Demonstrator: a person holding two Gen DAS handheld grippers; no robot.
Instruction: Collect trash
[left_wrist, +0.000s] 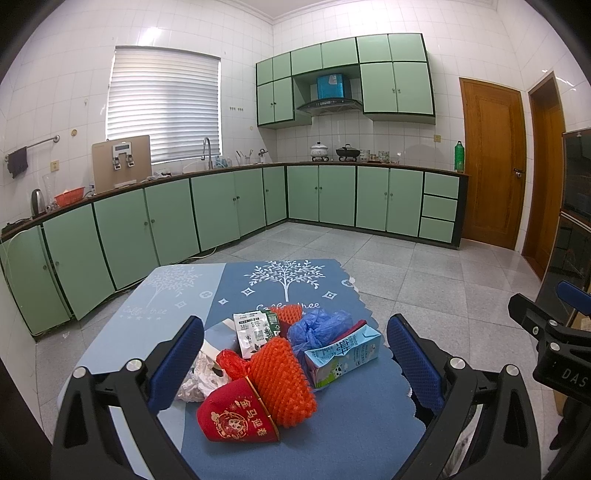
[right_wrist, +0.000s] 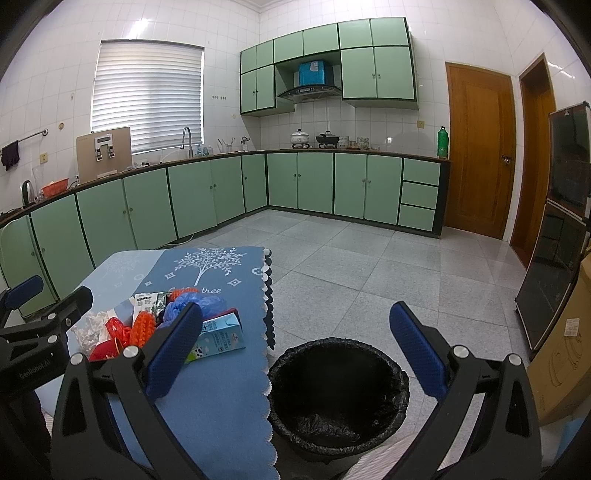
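Left tool (left_wrist: 295, 363) is held wide open, nothing gripped, above the trash pile (left_wrist: 273, 354) on the table (left_wrist: 354, 435). Right tool (right_wrist: 295, 349) is also spread, empty, over the bin (right_wrist: 338, 398) beside the table edge. Risk: foam net (left_wrist: 282, 380) & carton (left_wrist: 341, 354) lie touching, so 2 items could be snagged & one dropped short of the bin

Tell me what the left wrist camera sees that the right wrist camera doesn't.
Only the left view shows the whole trash pile clearly, including the red cup lying on its side in front and the white crumpled paper. Only the right view shows the bin, lined with a black bag, on the floor beside the table, and a cardboard box. Both show the tablecloth, milk carton, blue bag, orange foam net, and open grippers, left and right.
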